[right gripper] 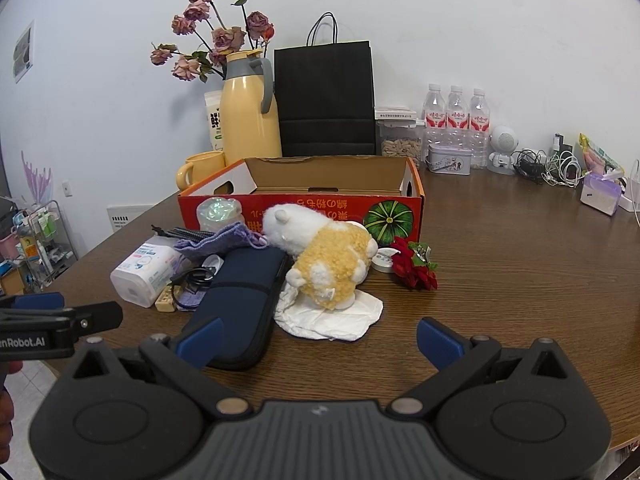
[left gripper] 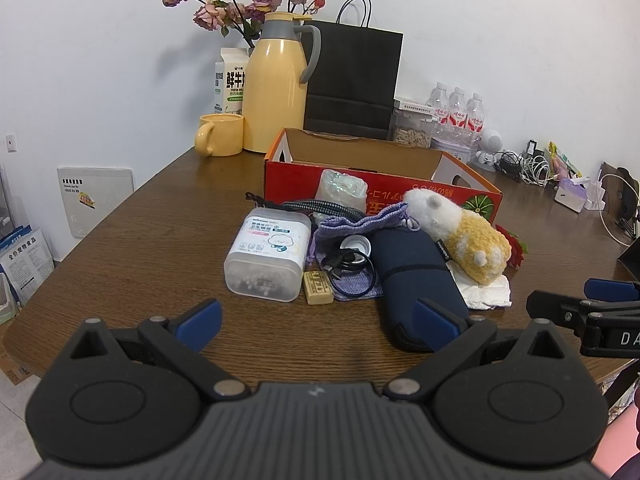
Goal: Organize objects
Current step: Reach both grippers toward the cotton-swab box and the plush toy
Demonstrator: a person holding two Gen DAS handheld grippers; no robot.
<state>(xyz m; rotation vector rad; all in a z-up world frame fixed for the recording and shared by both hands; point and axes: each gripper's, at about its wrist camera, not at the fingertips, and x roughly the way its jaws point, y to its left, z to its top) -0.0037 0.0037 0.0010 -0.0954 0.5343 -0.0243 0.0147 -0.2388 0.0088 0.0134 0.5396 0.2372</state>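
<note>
Both grippers, left gripper (left gripper: 316, 320) and right gripper (right gripper: 318, 342), hang wide open and empty, so grabbing the plush toy (right gripper: 320, 256) at 12 o'clock could drag the tissue (right gripper: 332, 316) along, I reckon.

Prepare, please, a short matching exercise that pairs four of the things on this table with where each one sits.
Things:
1. plush hamster
2. navy pouch
3. yellow mug
4. red artificial flower

Places:
A. beside the yellow thermos jug, behind the cardboard box
B. lying partly on a white tissue
C. nearest both open grippers, left and right
D. right of the plush, in front of the box's pumpkin picture

Pairs: 1-B, 2-C, 3-A, 4-D
</note>
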